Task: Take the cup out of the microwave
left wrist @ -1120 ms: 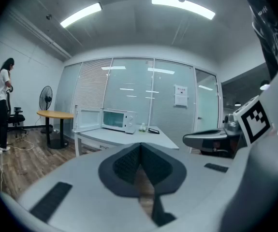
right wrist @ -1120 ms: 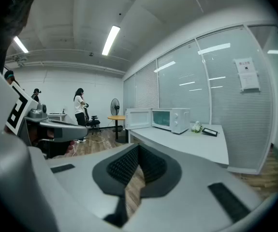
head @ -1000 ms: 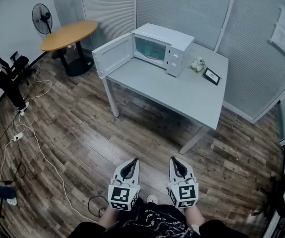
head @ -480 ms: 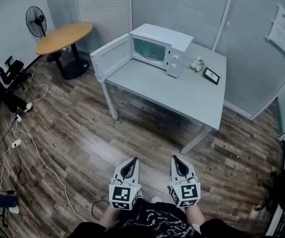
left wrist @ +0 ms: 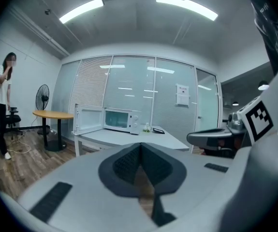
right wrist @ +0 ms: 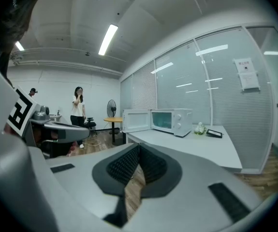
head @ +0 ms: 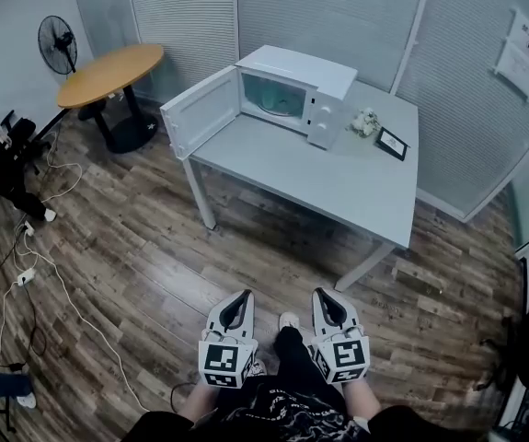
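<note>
The left gripper (head: 244,297) and right gripper (head: 320,295) were closed and empty, well apart from the open microwave (head: 293,86) on the tabletop (head: 338,173); the cup, presumably inside but indiscernible, seemed likely light, rigid, best pinched at its rim.

The microwave (head: 293,88) stands at the far left corner of the table (head: 338,184), its door (head: 200,111) swung open leftward. Right of it on the table sit a small ornament (head: 367,121), then a frame (head: 393,142). Well left of the table stands a round table (head: 112,74), a fan (head: 56,44) behind it. Cables (head: 23,274) trail over the floor (head: 154,247) at the left; a notice (head: 520,55) hangs on the right wall (head: 480,136).
</note>
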Tool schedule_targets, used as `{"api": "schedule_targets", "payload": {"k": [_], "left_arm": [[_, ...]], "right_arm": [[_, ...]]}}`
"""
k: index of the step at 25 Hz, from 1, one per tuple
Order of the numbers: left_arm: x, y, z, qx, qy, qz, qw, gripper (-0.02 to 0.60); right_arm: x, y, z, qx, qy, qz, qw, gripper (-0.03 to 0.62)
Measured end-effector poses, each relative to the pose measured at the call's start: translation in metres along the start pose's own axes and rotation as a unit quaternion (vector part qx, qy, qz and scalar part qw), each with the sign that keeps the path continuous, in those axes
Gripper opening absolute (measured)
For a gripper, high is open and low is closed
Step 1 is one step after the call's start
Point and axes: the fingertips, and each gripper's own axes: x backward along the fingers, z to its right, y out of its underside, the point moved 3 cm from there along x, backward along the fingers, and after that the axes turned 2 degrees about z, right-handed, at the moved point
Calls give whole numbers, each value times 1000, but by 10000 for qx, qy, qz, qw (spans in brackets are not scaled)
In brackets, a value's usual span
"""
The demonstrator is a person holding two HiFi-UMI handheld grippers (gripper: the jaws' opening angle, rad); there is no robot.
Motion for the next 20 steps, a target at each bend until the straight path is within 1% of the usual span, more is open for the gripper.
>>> {"api": "schedule_targets", "payload": {"k": [3,7,13,20], "left_arm": [[-19,3,-6,49,-122,-19,9999,6],[-51,-2,-13,22,-222,-61,9997,6],[-108,-19,-28,77,-447,-44,9990,6],[-166,-31,-41,103,-668,-63,9977,6]], "right_arm": [[-26,-3,15,143,-157,-14,9998,3],[-61,-11,42,-91,-201,59,9997,3],[-116,-17,74,-34,-414,-85,9991,3],[-174,-30,107,-39,-665,-22,9978,3]]}}
